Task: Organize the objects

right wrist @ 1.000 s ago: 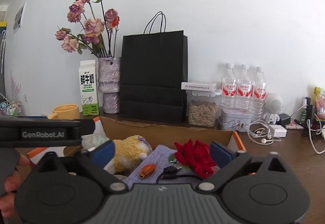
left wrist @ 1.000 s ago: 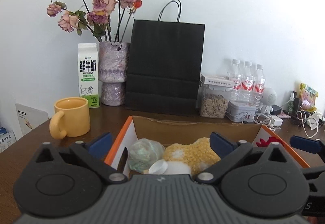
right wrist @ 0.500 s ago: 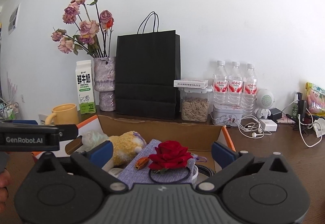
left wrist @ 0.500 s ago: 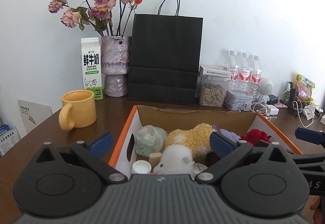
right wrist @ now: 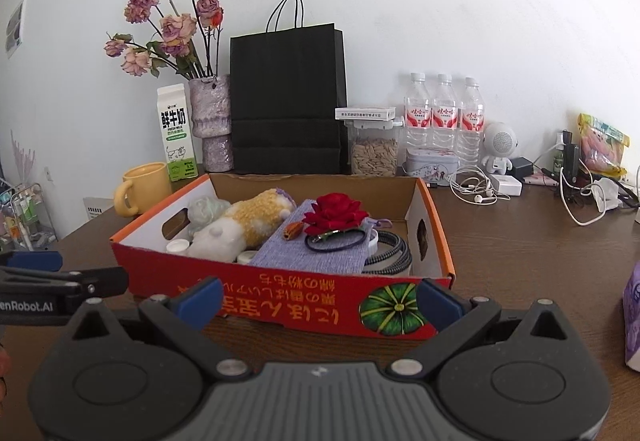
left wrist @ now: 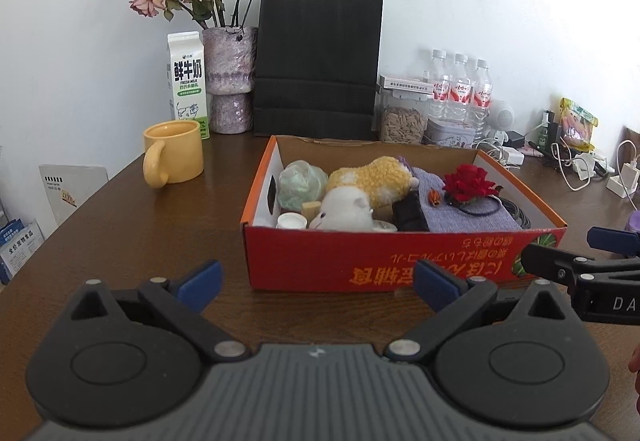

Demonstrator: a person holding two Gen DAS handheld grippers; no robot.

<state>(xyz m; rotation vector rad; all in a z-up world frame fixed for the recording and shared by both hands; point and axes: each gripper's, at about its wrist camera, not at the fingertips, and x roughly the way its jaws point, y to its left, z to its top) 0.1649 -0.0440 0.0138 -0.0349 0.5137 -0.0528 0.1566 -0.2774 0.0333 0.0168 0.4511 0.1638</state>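
Left gripper (left wrist: 318,281) and right gripper (right wrist: 320,297), each with blue-padded fingers spread wide and holding nothing, hover above the dark wooden table (left wrist: 120,241) just in front of the red-and-orange cardboard box (left wrist: 400,261). The box holds a yellow-and-white plush toy (left wrist: 372,181), a red fabric rose (left wrist: 468,181) on a lilac knitted cloth (left wrist: 468,217), a pale green bundle (left wrist: 300,181) and a black coiled cable (right wrist: 394,253). Left of the box stands a yellow ceramic mug (left wrist: 174,153); behind it, a black paper bag (left wrist: 318,65), a white milk carton (left wrist: 186,85) and a vase of dried roses (left wrist: 230,77).
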